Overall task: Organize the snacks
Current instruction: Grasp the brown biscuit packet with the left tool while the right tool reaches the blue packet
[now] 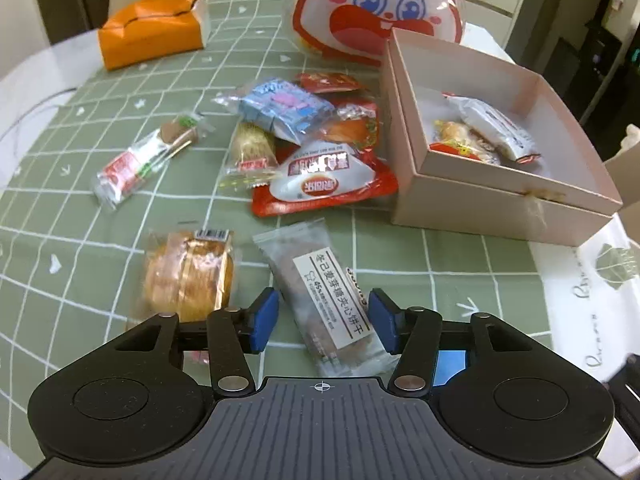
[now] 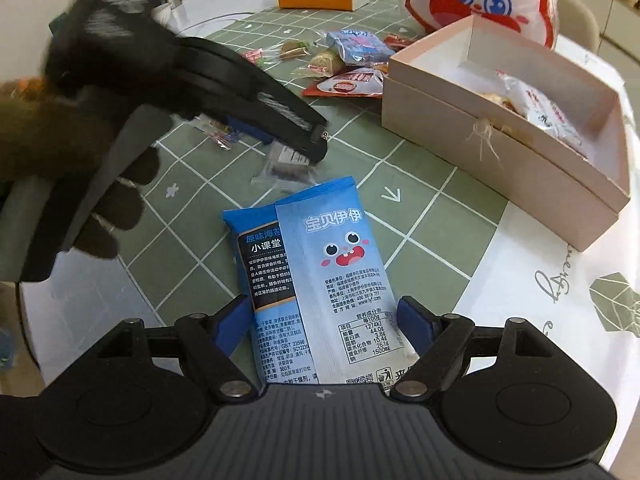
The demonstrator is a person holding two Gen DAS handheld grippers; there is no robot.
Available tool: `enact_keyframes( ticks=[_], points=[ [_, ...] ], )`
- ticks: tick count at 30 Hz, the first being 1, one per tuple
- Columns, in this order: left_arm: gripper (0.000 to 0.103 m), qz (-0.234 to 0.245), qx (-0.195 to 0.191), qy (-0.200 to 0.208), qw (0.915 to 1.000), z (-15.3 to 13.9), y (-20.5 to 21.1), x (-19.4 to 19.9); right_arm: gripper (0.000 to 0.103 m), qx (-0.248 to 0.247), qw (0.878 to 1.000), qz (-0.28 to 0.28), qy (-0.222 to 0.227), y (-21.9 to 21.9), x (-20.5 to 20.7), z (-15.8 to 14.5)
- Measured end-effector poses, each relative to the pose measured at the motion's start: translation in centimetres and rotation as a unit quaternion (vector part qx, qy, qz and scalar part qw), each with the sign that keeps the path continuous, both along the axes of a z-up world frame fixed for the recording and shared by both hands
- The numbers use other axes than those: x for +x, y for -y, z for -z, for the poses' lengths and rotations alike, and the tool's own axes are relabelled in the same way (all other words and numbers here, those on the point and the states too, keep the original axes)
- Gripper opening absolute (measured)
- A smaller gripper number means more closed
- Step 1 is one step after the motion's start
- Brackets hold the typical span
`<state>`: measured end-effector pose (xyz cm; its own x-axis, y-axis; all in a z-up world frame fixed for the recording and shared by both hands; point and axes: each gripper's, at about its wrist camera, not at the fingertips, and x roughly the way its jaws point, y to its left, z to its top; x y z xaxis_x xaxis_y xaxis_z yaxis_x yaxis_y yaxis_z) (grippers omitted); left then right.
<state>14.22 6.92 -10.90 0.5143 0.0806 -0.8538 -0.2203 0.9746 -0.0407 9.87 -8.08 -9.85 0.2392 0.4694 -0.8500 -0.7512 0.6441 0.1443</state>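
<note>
My left gripper [image 1: 323, 320] is open, its blue pads on either side of a grey biscuit packet [image 1: 320, 288] that lies on the green checked cloth. My right gripper [image 2: 320, 330] is open around the near end of a blue seaweed snack packet [image 2: 320, 264] lying on the table. A pink open box [image 1: 500, 168] at the right holds a few wrapped snacks [image 1: 480, 132]. It also shows in the right wrist view [image 2: 500, 132]. A pile of loose snacks [image 1: 312, 144] lies left of the box. The left gripper's black body [image 2: 240, 92] shows in the right wrist view over the biscuit packet [image 2: 286, 166].
A bread packet [image 1: 188, 276] lies left of the left gripper. A wrapped stick snack [image 1: 148, 156] lies further left. An orange tissue box [image 1: 152, 28] and a big rabbit-face bag [image 1: 380, 4] stand at the back. The white table edge [image 2: 560, 320] lies to the right.
</note>
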Motion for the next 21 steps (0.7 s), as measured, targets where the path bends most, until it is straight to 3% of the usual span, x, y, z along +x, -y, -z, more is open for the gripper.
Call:
enact_keyframes(
  ticks=[6,13,16,21],
  points=[
    [0.043,0.018,-0.019,0.008,0.9996,-0.2,-0.3,-1.6,0.082,-0.004,1.0,0.024,-0.008,1.3,-0.1,0.0],
    [0.042,0.039,-0.059,0.003,0.9975,-0.6,0.2,-7.1,0.083,-0.012,0.999,0.051,-0.001,2.0,-0.2,-0.3],
    [0.041,0.03,-0.069,-0.001,0.9972,-0.7,0.0,-9.8,0.083,0.009,0.999,0.048,0.004,2.3,0.0,-1.6],
    [0.026,-0.021,-0.091,0.01,0.9956,-0.5,-1.4,-14.3,0.083,0.04,0.998,0.043,-0.011,-0.9,3.0,-4.1]
  ],
)
